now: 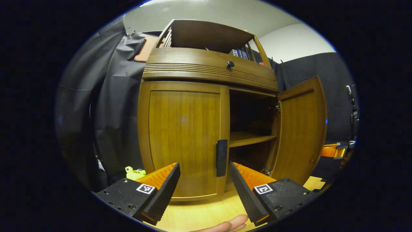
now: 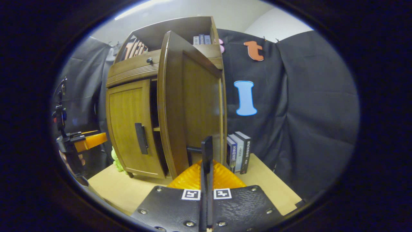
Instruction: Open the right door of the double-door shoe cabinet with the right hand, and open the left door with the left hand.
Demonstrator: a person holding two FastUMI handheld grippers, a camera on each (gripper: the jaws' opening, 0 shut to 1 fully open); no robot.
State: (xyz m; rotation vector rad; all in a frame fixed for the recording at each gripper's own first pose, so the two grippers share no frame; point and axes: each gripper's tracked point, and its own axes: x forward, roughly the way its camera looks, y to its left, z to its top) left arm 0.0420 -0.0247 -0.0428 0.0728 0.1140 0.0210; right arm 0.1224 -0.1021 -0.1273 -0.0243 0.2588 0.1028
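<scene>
Left gripper view: left gripper [image 1: 203, 172] is wide open, holding nothing, its fingers straddling the dark handle [image 1: 221, 158] of the left door [image 1: 183, 135] without touching it. That door is shut. The right door [image 1: 301, 129] stands swung out to the right, showing the inner shelf [image 1: 249, 138]. A fingertip [image 1: 230, 224] shows at the bottom edge. The cabinet [image 1: 209, 69] sits on a light wood table [image 1: 206, 212]; a small green toy [image 1: 134, 173] lies near the cabinet's left foot.

Risks: fingers may close beside the handle, or clamp shallow and slip off as the door swings. Pulling straight instead of along the arc could drag the cabinet toward the near table edge.

Right gripper view: right gripper [image 2: 207, 151] has its fingers pressed together on the right door's handle [image 2: 194, 149], door wide open. Books [image 2: 238, 151] stand just right of the cabinet.

Risk: swinging the door further could knock the books or strain the hinge.
</scene>
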